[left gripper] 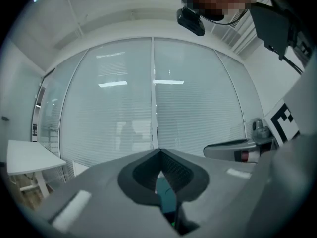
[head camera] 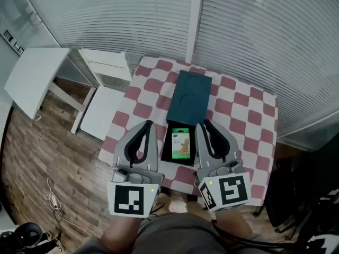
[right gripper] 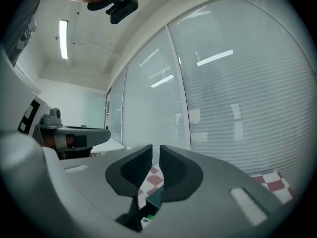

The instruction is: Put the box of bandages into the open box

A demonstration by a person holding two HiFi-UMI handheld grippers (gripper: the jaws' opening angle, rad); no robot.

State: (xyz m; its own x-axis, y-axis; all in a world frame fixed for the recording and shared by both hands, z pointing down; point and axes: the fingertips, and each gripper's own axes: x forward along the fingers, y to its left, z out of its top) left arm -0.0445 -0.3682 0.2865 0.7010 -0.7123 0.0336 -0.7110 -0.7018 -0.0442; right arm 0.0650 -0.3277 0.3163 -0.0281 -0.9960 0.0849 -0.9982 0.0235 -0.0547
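A red-and-white checked tablecloth (head camera: 238, 120) carries the open box (head camera: 164, 151) near its 6 o'clock edge, a teal lid (head camera: 189, 99) at the box's 12 o'clock. The left gripper (head camera: 150, 125) hovers at the box's 9 o'clock with its jaws together and empty, and the right gripper (head camera: 204, 124) hovers at 3 o'clock, barely parted and empty. The green box of bandages (head camera: 181, 143) lies inside the open box.

The box of bandages (head camera: 181, 143), green and white, lies flat inside the open box (head camera: 177, 161), a black one on the checked tabletop (head camera: 238, 120) before me. I see its dark teal lid (head camera: 189, 98) lying flat just beyond it.
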